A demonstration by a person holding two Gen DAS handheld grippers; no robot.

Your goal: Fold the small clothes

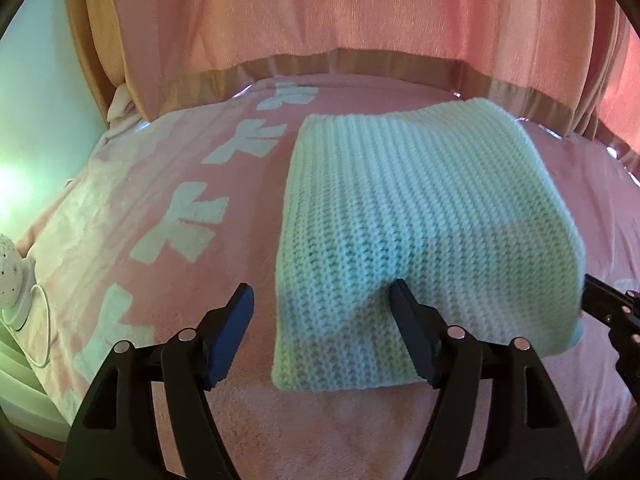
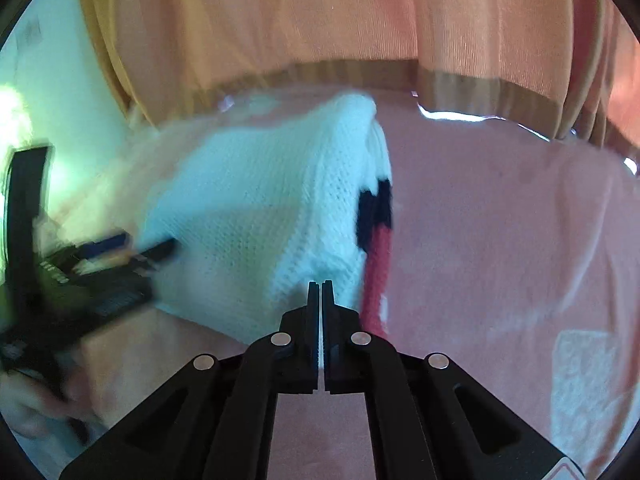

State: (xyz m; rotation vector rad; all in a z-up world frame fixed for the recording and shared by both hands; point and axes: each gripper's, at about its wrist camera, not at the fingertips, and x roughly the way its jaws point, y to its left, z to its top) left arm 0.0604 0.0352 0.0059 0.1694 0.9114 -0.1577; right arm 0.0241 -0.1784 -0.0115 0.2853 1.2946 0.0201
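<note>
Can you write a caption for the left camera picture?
Open left gripper over a folded white knit on a pink blanket.

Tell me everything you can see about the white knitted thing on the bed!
The white knitted garment looks like chunky ribbed wool, folded into a thick rectangle. It lies on the pink blanket. A black and red patch shows at one edge. The right gripper pinches its near edge; the left gripper stands open around a corner.
</note>
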